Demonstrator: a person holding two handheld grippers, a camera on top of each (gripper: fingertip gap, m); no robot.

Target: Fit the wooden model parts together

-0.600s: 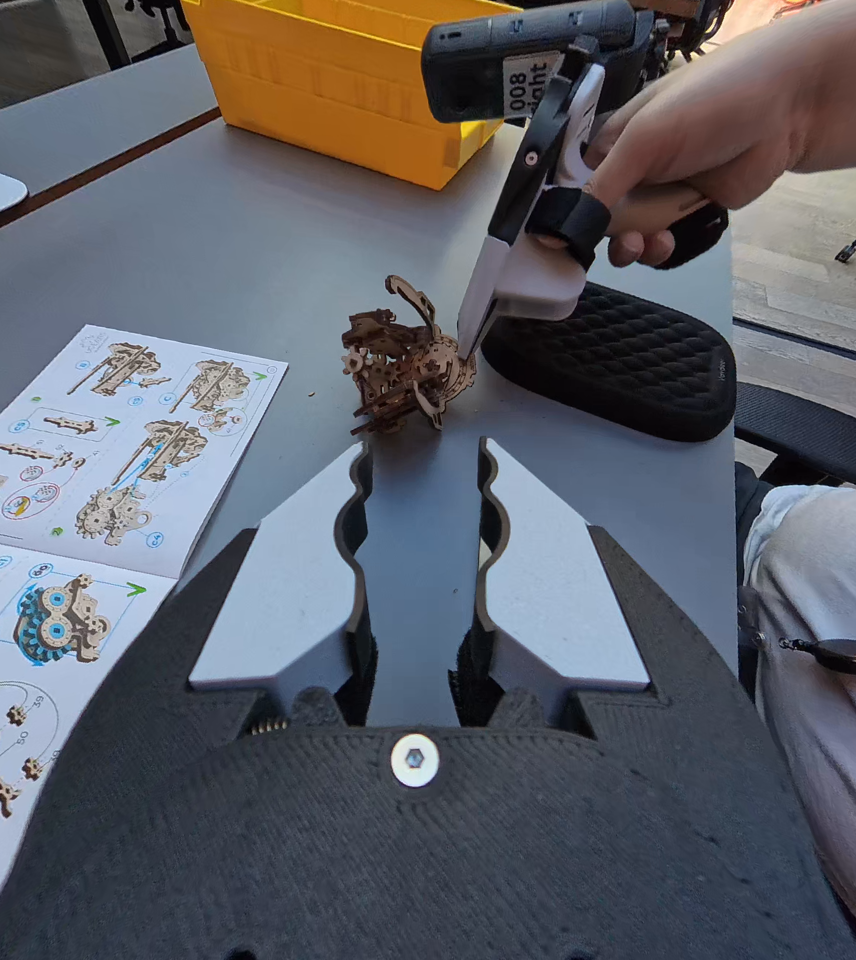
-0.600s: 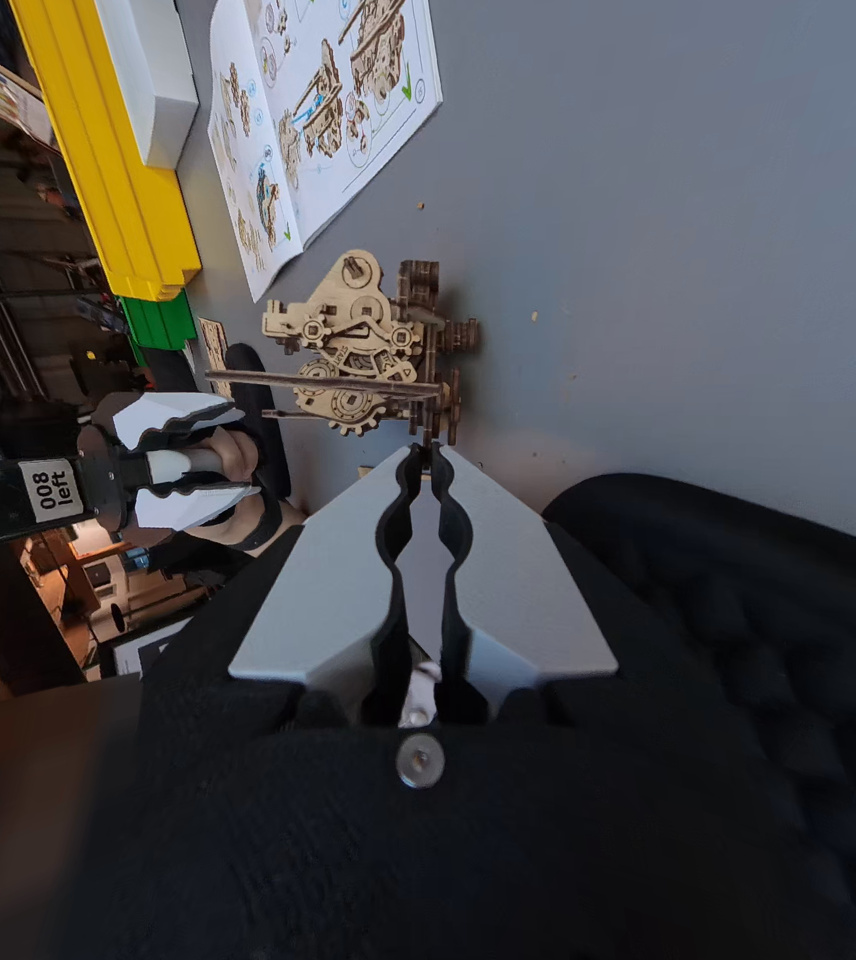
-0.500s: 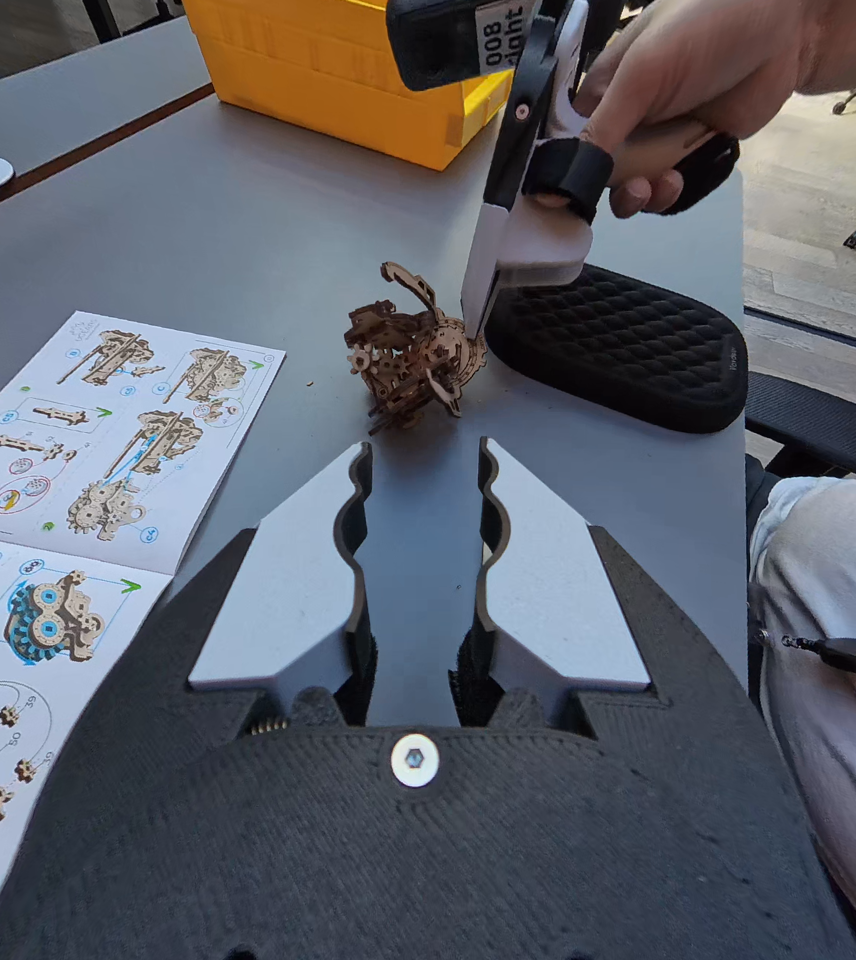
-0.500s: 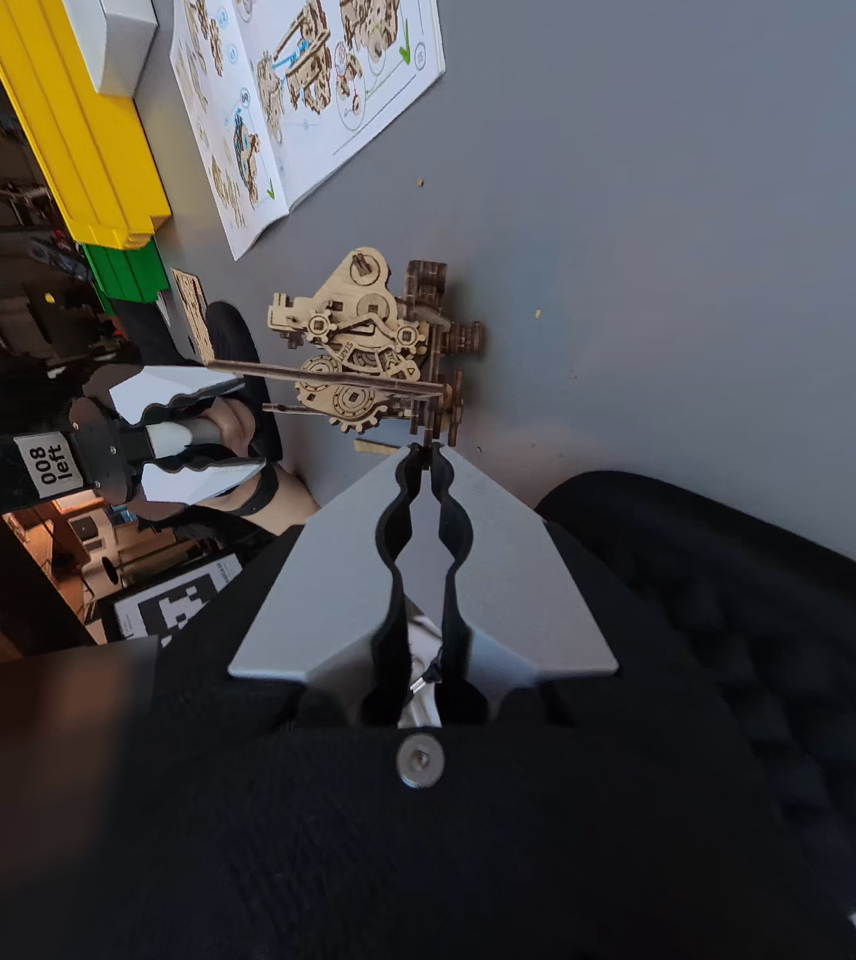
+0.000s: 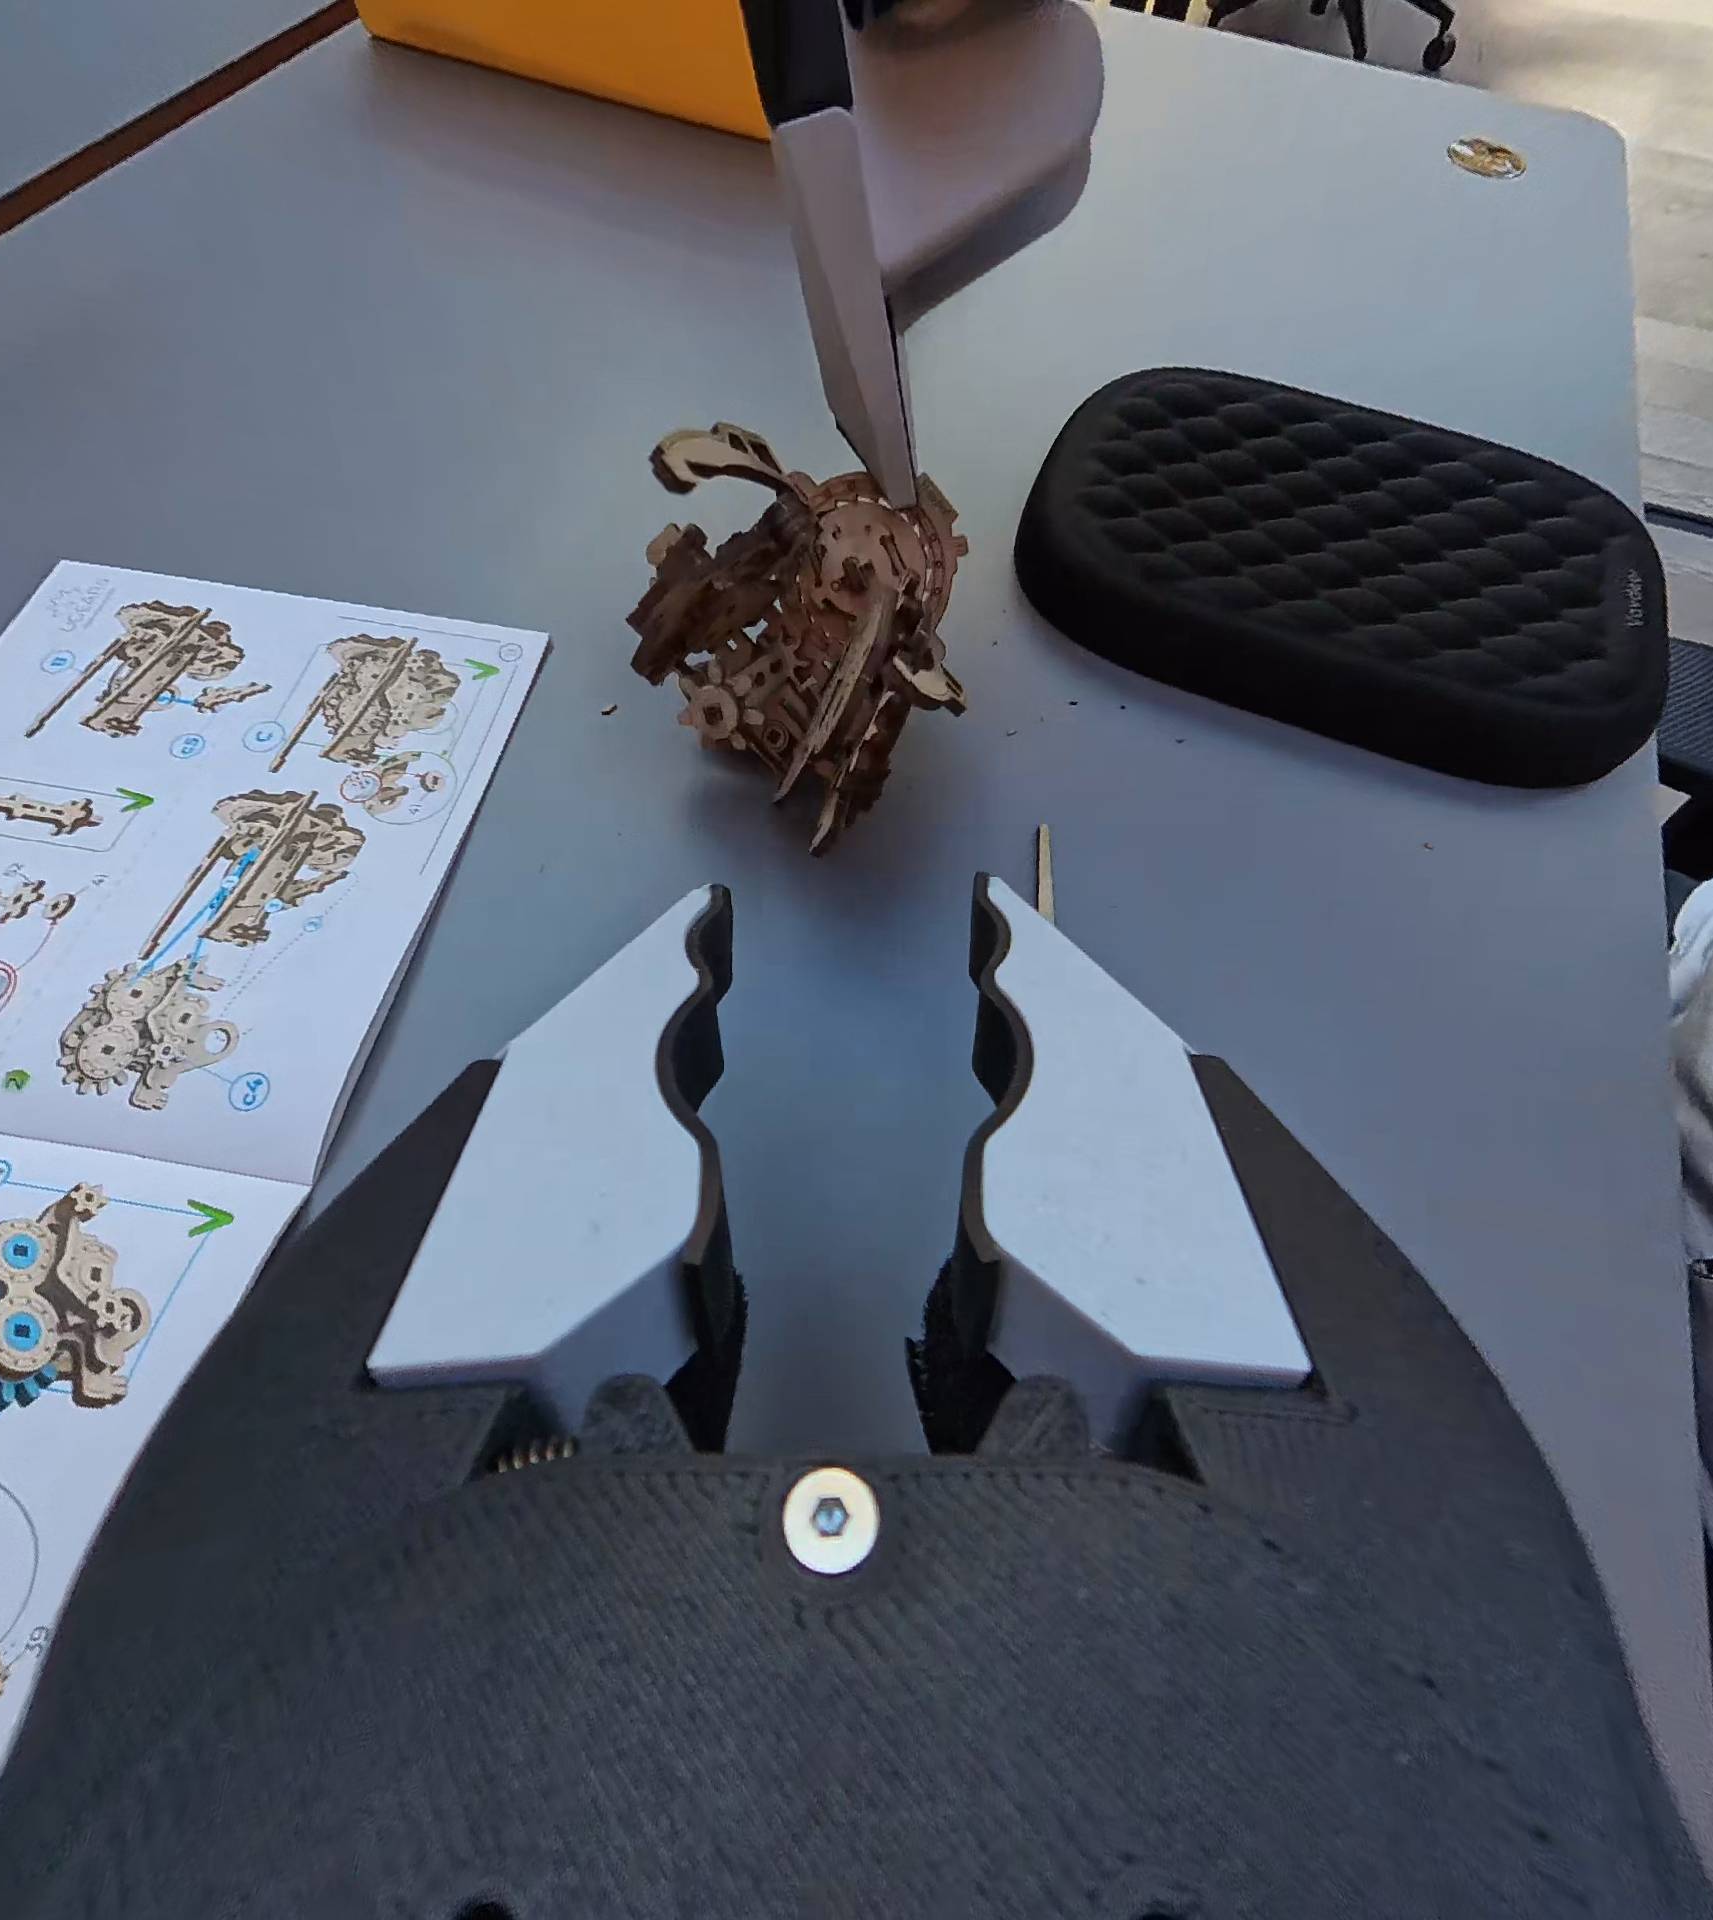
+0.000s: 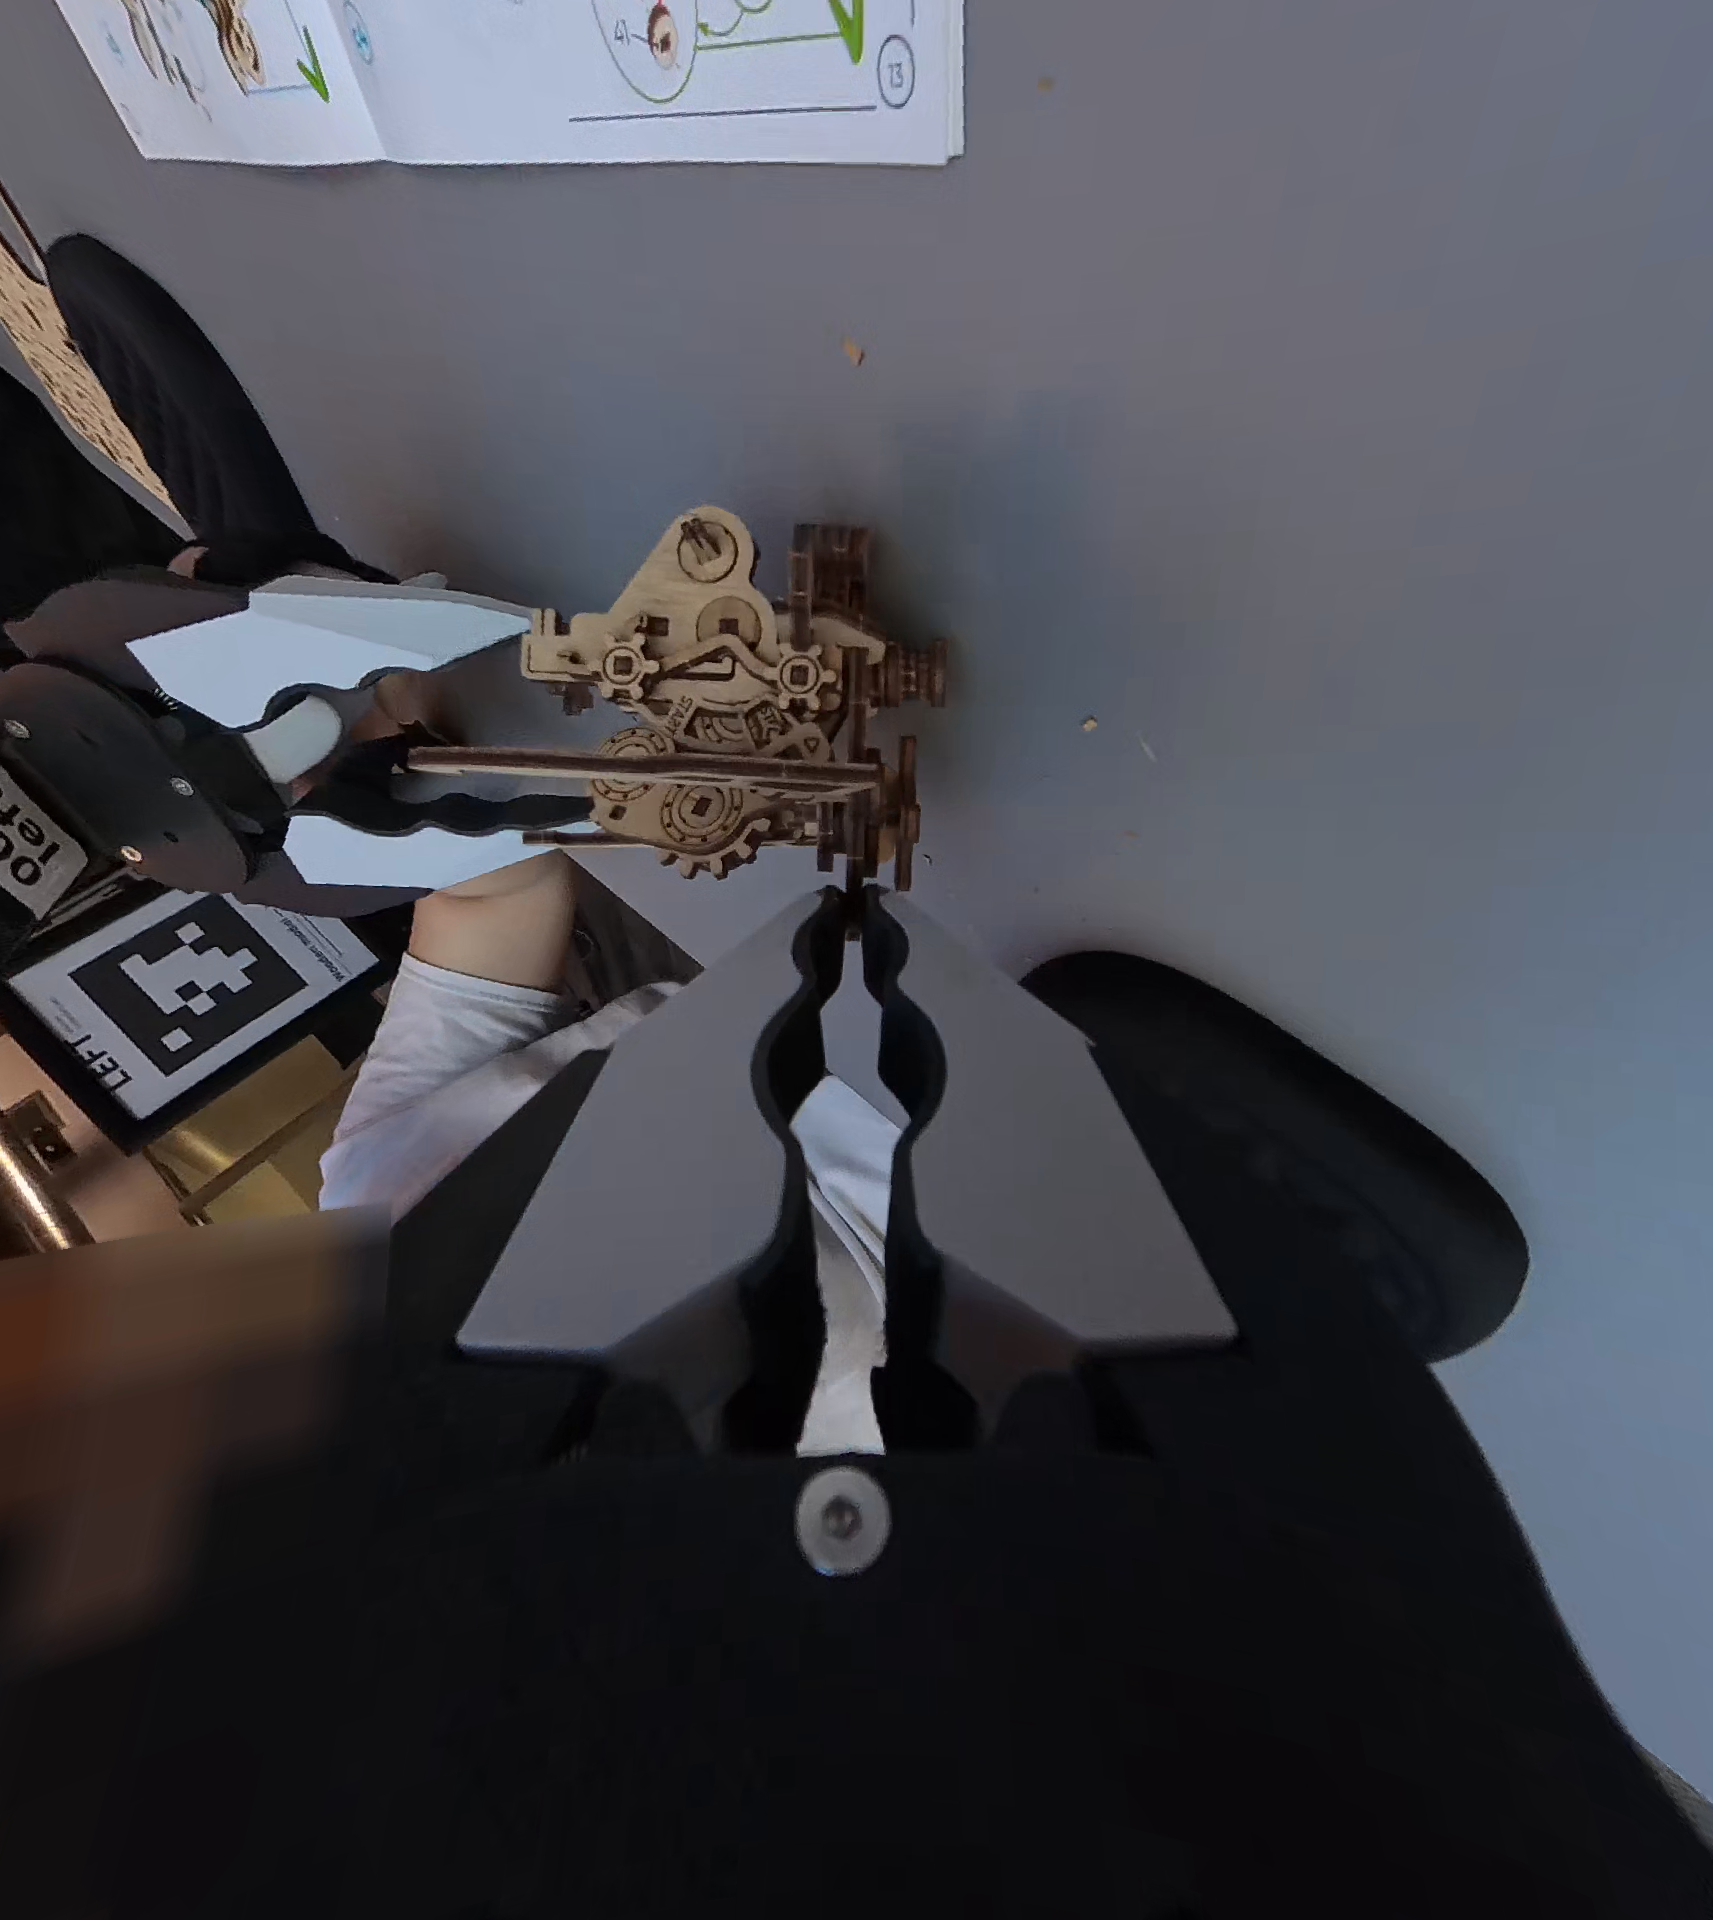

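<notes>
Left wrist view: model pinched at its far edge, left fingers spread wide

Left wrist view, near foreground: left gripper [image 5: 847,899] fingers wide apart, nothing between them, bare grey desk [image 5: 416,364] showing in the gap. Wooden model [image 5: 800,623] sits on the desk just beyond the fingertips, tilted, gears and a curved arm visible. Right gripper [image 5: 893,488] comes down from the far side, its tips on the model's upper far edge. Thin wooden stick [image 5: 1043,868] lies on the desk beside the left gripper's right finger. Open instruction booklet [image 5: 208,831] at left; black quilted pad [image 5: 1340,571] at right; yellow bin [image 5: 571,52] far.

Right wrist view: right gripper [image 6: 850,902] fingers nearly closed, tips clamped on a thin edge of the model [image 6: 727,707]. Left gripper [image 6: 530,727] close at the model's left, fingers apart; contact unclear.
</notes>
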